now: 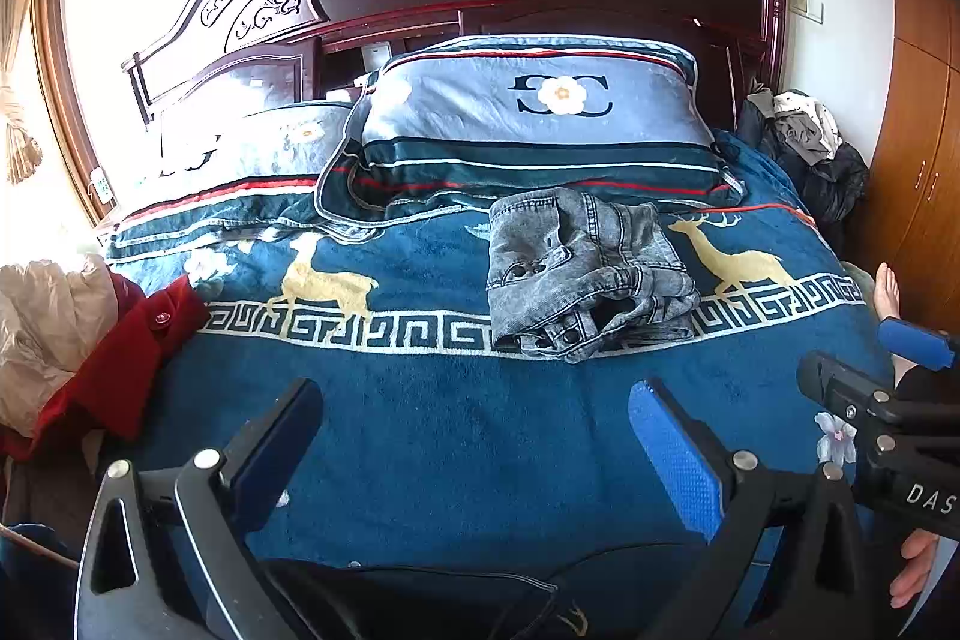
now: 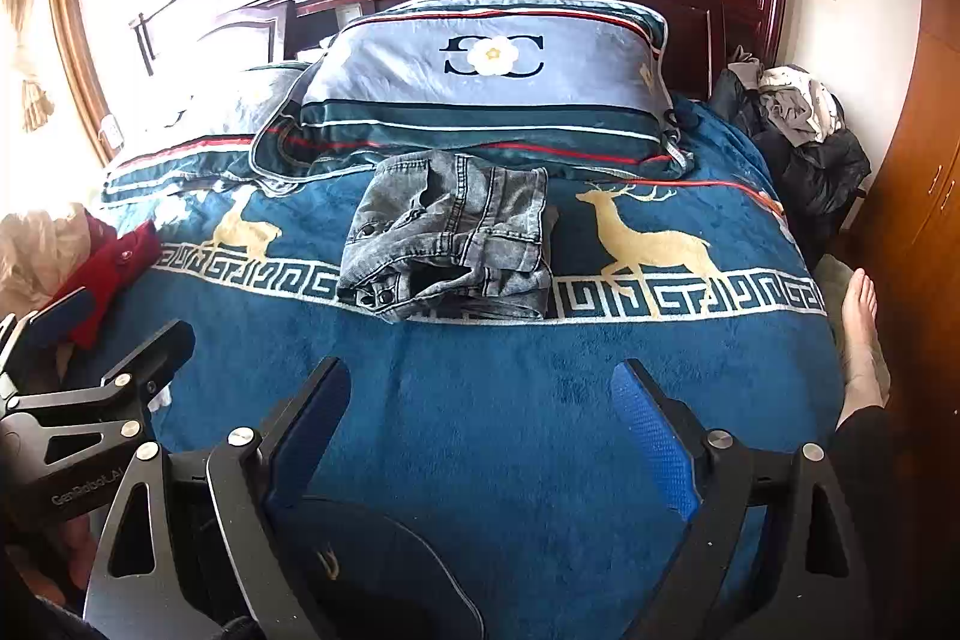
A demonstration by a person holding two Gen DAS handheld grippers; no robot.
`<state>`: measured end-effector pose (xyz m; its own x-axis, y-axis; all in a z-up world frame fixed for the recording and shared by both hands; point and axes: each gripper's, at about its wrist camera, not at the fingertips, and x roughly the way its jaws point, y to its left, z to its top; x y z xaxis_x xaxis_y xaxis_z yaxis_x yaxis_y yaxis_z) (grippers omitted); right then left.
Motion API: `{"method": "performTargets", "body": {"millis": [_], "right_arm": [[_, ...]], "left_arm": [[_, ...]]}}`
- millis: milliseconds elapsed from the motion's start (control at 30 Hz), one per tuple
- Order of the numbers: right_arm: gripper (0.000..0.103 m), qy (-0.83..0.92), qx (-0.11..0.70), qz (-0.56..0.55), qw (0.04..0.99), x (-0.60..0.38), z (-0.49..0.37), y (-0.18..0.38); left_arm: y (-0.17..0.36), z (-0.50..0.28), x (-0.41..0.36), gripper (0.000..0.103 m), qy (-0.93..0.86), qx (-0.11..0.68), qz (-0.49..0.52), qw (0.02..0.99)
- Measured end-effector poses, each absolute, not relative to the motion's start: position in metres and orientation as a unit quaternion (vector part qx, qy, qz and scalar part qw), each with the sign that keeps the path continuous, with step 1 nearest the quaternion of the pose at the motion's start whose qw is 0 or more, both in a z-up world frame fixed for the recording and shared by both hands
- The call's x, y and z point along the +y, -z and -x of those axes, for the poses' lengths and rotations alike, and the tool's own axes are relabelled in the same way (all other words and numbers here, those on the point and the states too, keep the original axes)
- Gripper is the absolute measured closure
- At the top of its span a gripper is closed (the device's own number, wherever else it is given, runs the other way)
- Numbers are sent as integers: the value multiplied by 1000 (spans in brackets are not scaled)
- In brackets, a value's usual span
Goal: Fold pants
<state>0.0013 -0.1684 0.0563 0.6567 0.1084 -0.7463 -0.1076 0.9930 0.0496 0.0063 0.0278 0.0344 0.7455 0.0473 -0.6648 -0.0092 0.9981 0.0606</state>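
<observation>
While both tools hang back above the near half of the bed, the pants lie well ahead in a compact grey denim bundle on the blue blanket, straddling its white key-pattern border just below the big pillow. From the left wrist view, the left gripper stands wide and empty over bare blanket, and the right tool pokes in at the right edge. A red garment sits off at the left edge of the bed.

From the right wrist view, the right gripper is likewise spread wide with nothing between its fingers, and the bundle sits straight ahead, waistband and button toward the viewer. I judge the folding essentially finished, or at most awaiting a last tidy. Any further move would call for reaching forward to the bundle's near edge.
</observation>
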Motion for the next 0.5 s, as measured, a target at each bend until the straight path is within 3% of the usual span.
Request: {"method": "performTargets", "body": {"millis": [500], "right_arm": [[14, -63, 416, -1, 907, -166, -2, -50]], "left_arm": [[-29, -8, 31, 0, -15, 363, -18, 932]]}}
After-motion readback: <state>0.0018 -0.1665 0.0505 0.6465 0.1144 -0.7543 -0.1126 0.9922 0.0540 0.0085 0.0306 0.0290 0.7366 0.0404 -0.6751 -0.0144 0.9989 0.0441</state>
